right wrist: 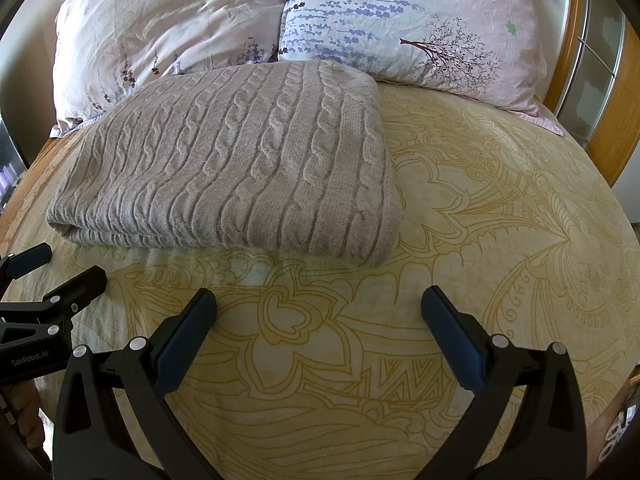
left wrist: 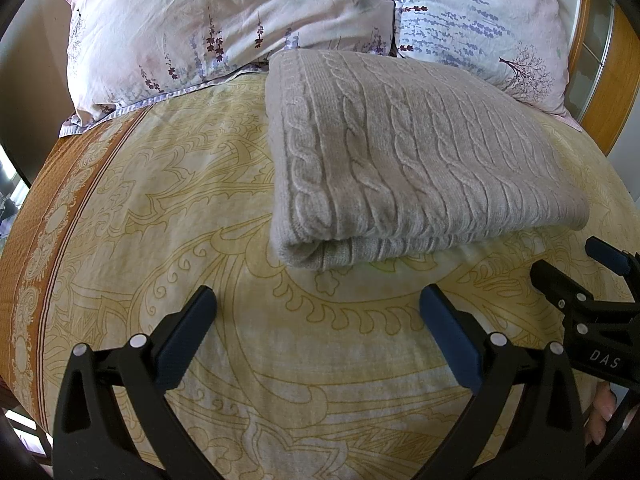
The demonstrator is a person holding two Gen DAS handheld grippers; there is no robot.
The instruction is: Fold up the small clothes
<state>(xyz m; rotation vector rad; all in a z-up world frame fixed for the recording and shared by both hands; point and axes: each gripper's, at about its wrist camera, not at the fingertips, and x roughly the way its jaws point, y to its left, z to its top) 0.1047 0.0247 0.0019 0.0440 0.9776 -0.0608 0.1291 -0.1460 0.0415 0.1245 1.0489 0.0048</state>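
A grey cable-knit sweater [left wrist: 400, 160] lies folded into a thick rectangle on the yellow patterned bedspread [left wrist: 160, 220], its far edge near the pillows. The right wrist view shows the same sweater [right wrist: 240, 168] left of centre. My left gripper [left wrist: 318, 304] hovers open over bare bedspread, short of the sweater's near folded edge, with nothing between its fingers. My right gripper [right wrist: 320, 304] is open too, above the bedspread [right wrist: 500, 220] just in front of the sweater's near right corner. Each gripper shows at the edge of the other's view: the right one [left wrist: 572, 268], the left one [right wrist: 60, 268].
Two floral pillows [left wrist: 224, 28] [left wrist: 480, 28] lie across the head of the bed behind the sweater. A wooden headboard frame [right wrist: 576, 40] curves along the right. An orange border band [left wrist: 44, 208] marks the bedspread's left edge. A hand [left wrist: 600, 412] holds the right gripper.
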